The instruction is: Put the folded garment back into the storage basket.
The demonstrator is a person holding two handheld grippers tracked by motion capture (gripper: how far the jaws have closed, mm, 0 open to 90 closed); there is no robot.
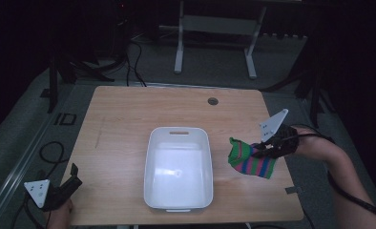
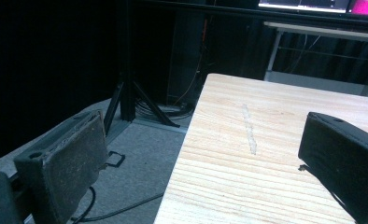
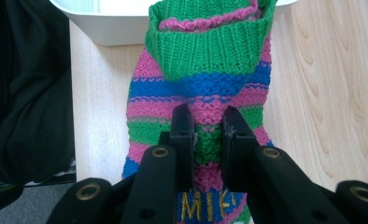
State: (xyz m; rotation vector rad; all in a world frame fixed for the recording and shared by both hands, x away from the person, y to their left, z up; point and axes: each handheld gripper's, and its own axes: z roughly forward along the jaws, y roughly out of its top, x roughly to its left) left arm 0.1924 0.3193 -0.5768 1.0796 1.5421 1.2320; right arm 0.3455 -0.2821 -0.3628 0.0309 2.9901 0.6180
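Observation:
A knitted sock (image 1: 251,159) striped green, pink and blue hangs above the right part of the wooden table (image 1: 124,119). My right gripper (image 1: 267,147) is shut on the sock (image 3: 205,79), pinching a fold of the knit between its pads (image 3: 184,135). A white rectangular tub (image 1: 178,168) sits in the middle of the table, just left of the sock. My left gripper (image 1: 71,179) hovers at the table's front left corner with its jaws wide apart and nothing between its fingers (image 2: 74,163).
The tub's rim (image 3: 102,23) lies just beyond the sock in the right gripper view. A round cable hole (image 1: 213,101) is near the table's far edge. Cables (image 1: 52,152) trail on the floor at the left, and a desk frame (image 1: 214,43) stands behind the table.

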